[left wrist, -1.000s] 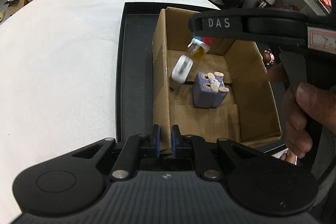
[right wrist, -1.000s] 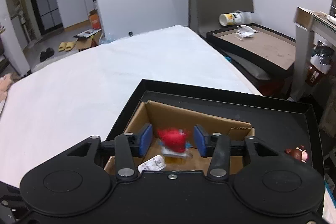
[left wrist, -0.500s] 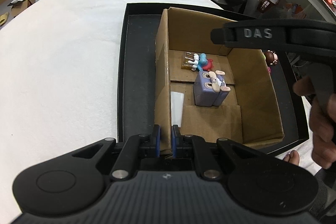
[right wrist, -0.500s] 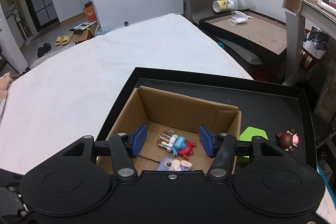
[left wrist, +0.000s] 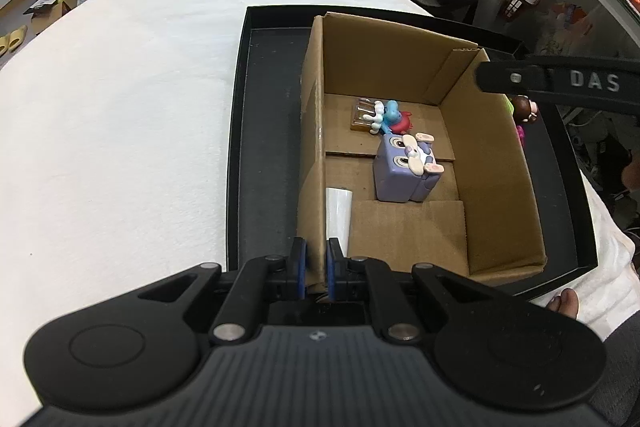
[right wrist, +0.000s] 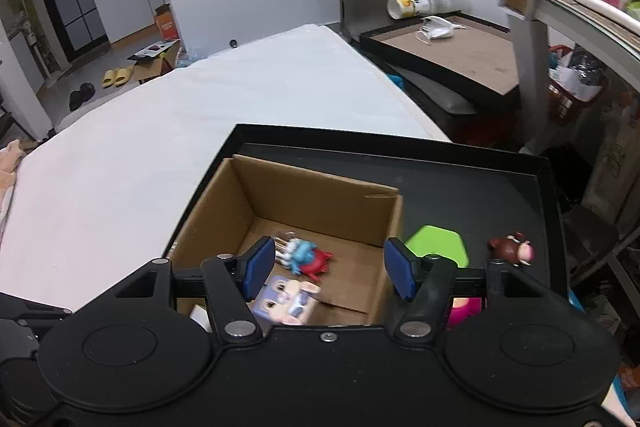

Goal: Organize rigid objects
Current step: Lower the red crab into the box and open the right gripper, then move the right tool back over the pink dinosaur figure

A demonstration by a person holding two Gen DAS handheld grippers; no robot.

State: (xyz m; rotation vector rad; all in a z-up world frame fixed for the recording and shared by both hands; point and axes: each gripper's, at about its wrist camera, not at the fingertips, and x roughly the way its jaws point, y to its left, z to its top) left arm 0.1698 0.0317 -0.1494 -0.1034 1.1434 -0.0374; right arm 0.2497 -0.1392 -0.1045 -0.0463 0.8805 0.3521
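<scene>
Cardboard box [left wrist: 400, 67], corrugated: left tool [left wrist: 316, 269] clamps its wall; right tool [right wrist: 328, 269] opening, empty.

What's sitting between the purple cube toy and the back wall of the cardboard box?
A blue and red figure on a clear base, seen in both wrist views, lying behind the purple cube toy inside the cardboard box.

Brown cardboard box [left wrist: 496, 163], black tray [left wrist: 264, 131], purple cube toy [left wrist: 404, 171], green block [right wrist: 436, 245].

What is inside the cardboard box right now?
Inside the cardboard box: a purple bunny cube, a blue-and-red figure on a clear base, and a white object by the left wall. The near corner is hidden behind the left gripper.
</scene>
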